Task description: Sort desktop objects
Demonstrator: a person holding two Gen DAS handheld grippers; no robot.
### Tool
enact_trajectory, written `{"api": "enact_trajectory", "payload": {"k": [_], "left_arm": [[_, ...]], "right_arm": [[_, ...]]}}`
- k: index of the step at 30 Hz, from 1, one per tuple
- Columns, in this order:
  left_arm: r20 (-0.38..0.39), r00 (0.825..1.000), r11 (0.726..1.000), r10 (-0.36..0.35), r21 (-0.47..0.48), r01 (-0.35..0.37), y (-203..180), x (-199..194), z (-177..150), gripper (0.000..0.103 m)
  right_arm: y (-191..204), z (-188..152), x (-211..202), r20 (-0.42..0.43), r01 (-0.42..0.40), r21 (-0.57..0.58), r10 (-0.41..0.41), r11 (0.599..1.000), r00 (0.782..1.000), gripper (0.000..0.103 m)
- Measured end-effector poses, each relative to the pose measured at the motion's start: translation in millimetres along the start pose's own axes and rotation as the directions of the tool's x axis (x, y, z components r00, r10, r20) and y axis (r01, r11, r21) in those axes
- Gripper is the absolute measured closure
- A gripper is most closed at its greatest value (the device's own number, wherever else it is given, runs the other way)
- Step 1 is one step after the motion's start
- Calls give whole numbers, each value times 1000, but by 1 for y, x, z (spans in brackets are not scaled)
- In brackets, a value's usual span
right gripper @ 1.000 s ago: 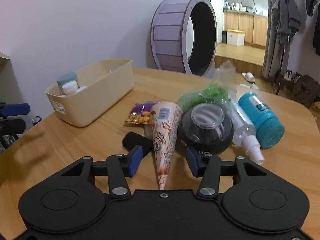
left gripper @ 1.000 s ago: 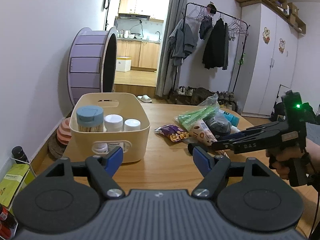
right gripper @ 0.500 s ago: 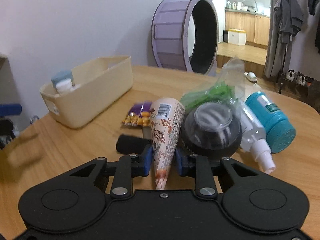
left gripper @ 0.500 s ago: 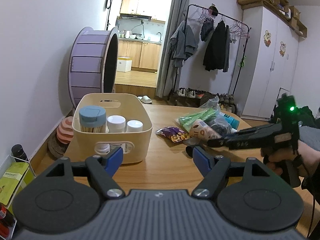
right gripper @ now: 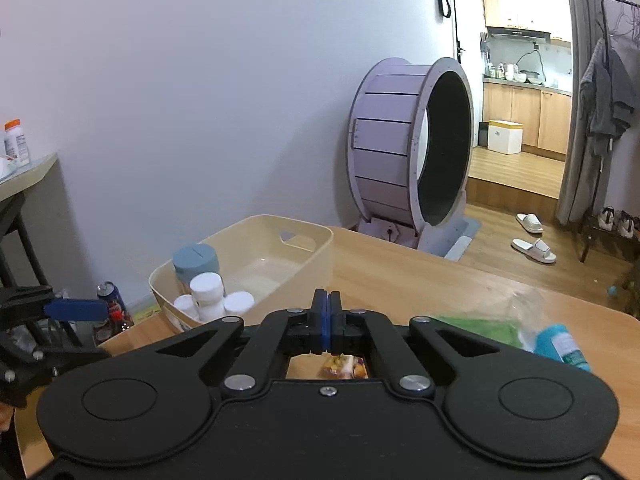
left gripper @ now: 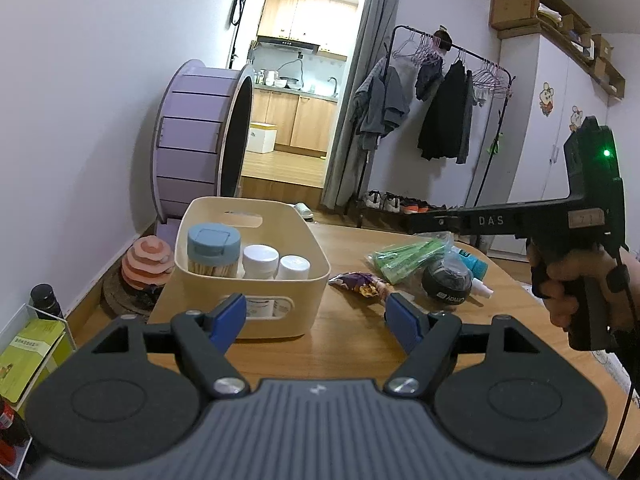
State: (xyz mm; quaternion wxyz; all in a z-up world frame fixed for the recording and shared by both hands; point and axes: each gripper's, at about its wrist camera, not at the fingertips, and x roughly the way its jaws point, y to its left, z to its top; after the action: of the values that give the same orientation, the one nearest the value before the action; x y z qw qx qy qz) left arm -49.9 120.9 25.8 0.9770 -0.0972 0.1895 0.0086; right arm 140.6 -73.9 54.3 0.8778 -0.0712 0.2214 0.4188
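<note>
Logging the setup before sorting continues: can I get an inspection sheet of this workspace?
Surface: wooden table, level.
Job's things: cream plastic bin holding blue-lidded jar and white-capped bottles; purple snack packet, green bag, black round jar, teal bottle loose beside it.
Clutter: nothing seen.
Grippers: left gripper open, empty; right gripper shut, nothing visible between pads.
Cables: black cord below right hand.
Surroundings: purple wheel, clothes rack.

Left wrist view looks low across the table toward the doorway; right wrist view, higher, faces the wall. Both share the beige bin.
</note>
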Motion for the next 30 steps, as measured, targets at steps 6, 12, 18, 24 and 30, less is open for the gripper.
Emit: {"api": "enact_trajectory", "payload": {"k": [6, 12, 18, 24, 30], "left_arm": [[-7, 1000, 1000, -12, 3, 12, -1, 0, 0, 27], [-9, 1000, 1000, -10, 22, 10, -6, 2, -2, 27], [-6, 1000, 1000, 3, 4, -3, 1, 2, -1, 27], [-9, 1000, 1000, 3, 3, -3, 3, 3, -1, 27], [-11, 1000, 1000, 6, 5, -6, 3, 5, -2, 27]], "right_arm": [[0, -13, -4, -41, -7, 34, 8, 999, 999, 102], [7, -40, -10, -69, -4, 79, 9, 997, 998, 79], [26, -54, -7, -72, -13, 53, 17, 999, 997, 59], [34, -50, -8, -59, -32, -45, 29, 998, 998, 44], [36, -46, 6, -97, -68, -233, 46, 970, 994, 32]]}}
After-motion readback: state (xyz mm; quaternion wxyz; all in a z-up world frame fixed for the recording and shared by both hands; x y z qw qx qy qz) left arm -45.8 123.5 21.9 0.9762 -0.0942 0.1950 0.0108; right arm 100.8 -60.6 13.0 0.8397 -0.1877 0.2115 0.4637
